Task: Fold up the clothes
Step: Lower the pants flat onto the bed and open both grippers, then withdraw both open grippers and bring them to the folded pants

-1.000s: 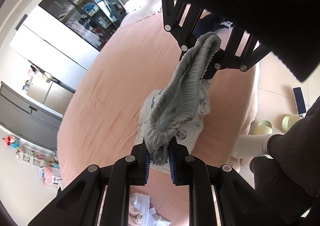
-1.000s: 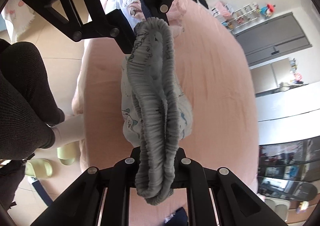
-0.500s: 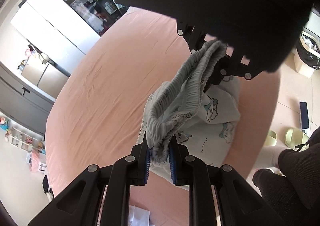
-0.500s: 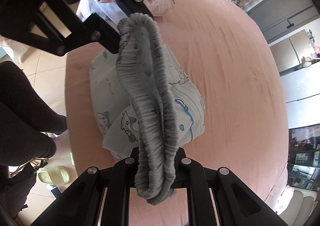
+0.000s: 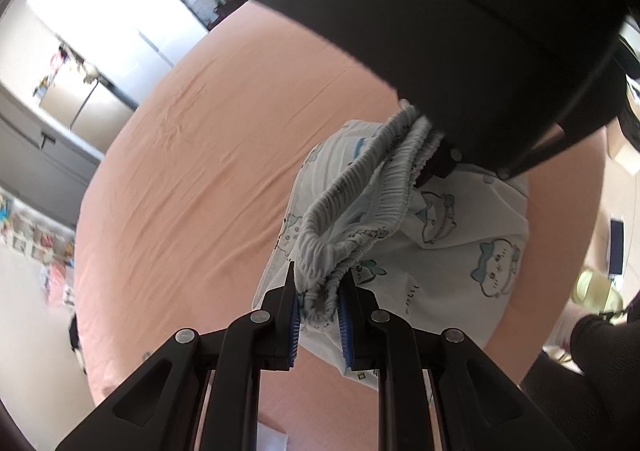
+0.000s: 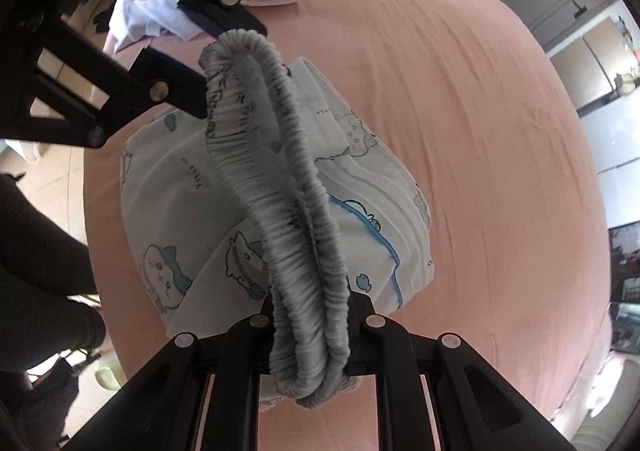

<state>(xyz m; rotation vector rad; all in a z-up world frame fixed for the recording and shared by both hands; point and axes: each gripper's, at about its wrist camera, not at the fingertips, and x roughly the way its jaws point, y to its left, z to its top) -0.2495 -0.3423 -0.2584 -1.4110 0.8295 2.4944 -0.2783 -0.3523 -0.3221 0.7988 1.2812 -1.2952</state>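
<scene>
The left tongs (image 5: 318,311) and right tongs (image 6: 312,325) each clamp the waistband (image 6: 280,187) of printed shorts (image 5: 460,235) over the pink bed (image 6: 480,111).

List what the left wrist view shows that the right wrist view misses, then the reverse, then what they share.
Only the left wrist view: blue pads on the left gripper, and a phone on the floor. Only the right wrist view: a heap of clothes at the bed's far end. Both: the cartoon-print garment, its gathered waistband clamped at each end by a gripper, over the pink bed.
</scene>
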